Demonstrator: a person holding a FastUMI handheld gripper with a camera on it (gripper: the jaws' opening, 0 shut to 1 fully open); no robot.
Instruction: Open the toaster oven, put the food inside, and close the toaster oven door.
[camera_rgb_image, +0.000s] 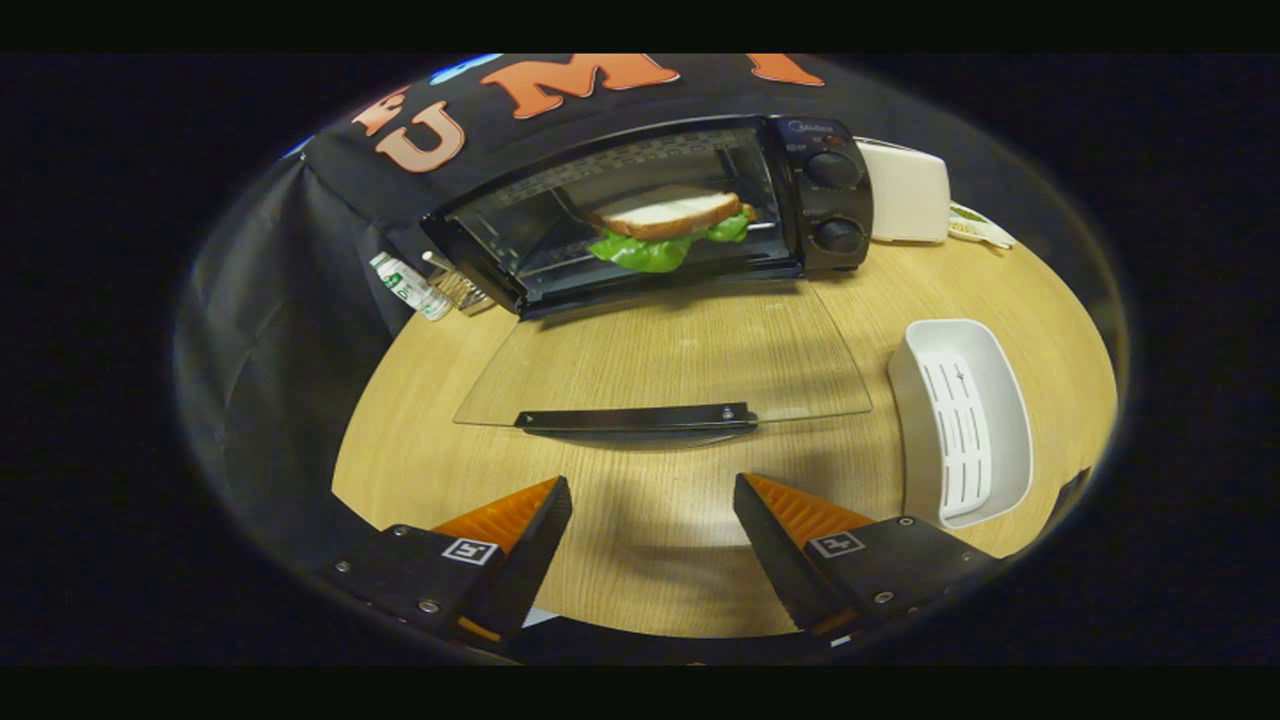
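Note:
A black toaster oven (820, 200) stands at the back of the round wooden table (650, 560). Its glass door (665, 365) lies folded down flat toward me, with the black handle (637, 417) along its near edge. Inside the oven a sandwich (668, 225) of white bread and green lettuce rests on the rack. My gripper (652, 500) is open, with nothing between its fingers. It hovers over the table just short of the door handle.
A white slotted tray (962, 420) lies on the table to the right of the door. A white box-like appliance (908, 192) stands right of the oven. A small bottle (408, 288) and a shiny metal item (455, 285) sit left of the oven by the cloth wall.

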